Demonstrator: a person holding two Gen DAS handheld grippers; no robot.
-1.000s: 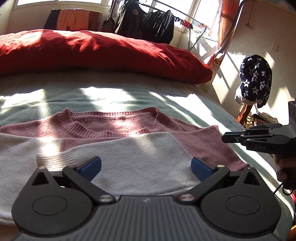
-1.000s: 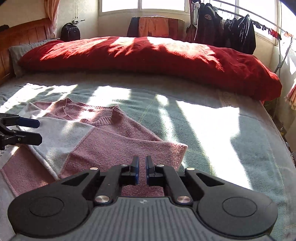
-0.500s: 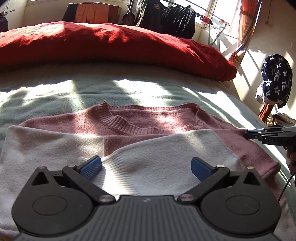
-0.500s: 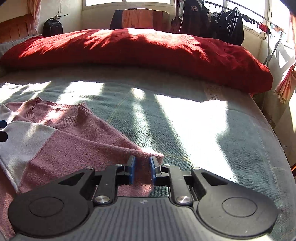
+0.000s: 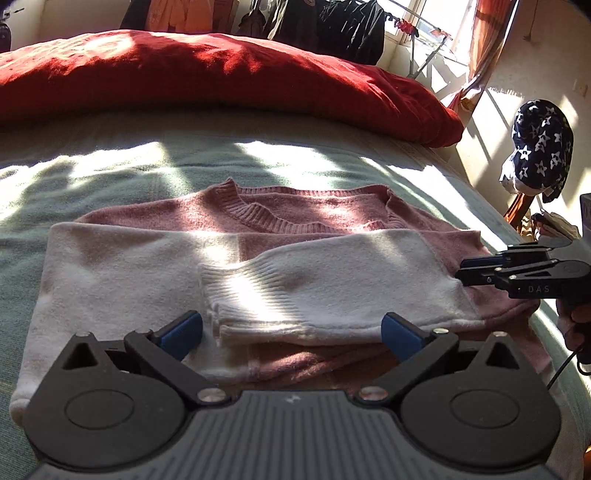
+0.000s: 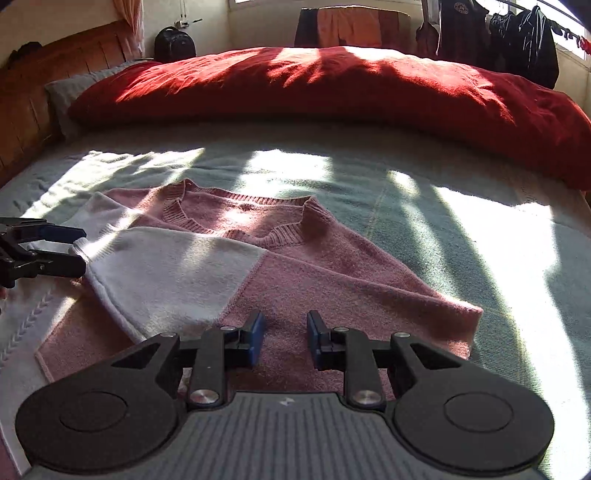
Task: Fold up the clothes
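A pink and white knit sweater (image 5: pixel 317 214) lies flat on the bed, collar away from me. One white sleeve (image 5: pixel 332 280) is folded across its chest. My left gripper (image 5: pixel 291 330) stands wide open just above the near hem, with nothing between its blue pads. At the sweater's right edge, my right gripper (image 5: pixel 461 269) shows side-on. In the right wrist view, my right gripper (image 6: pixel 285 336) hovers over the pink lower body of the sweater (image 6: pixel 332 266). Its jaws are opening, and nothing is pinched between them. The left gripper (image 6: pixel 79 251) sits at the cuff of the white sleeve (image 6: pixel 177 273).
A red duvet (image 6: pixel 332 85) is heaped along the far side of the pale green blanket (image 6: pixel 461 221). A wooden headboard (image 6: pixel 22 110) stands at the left. A star-patterned cloth (image 5: pixel 539 147) hangs on a chair beside the bed. Dark clothes (image 5: pixel 332 26) hang by the window.
The right gripper's jaws have gone from shut to parted, and it has shifted from the sweater's right corner onto its pink body. The left gripper stays open and has slid sideways along the hem.
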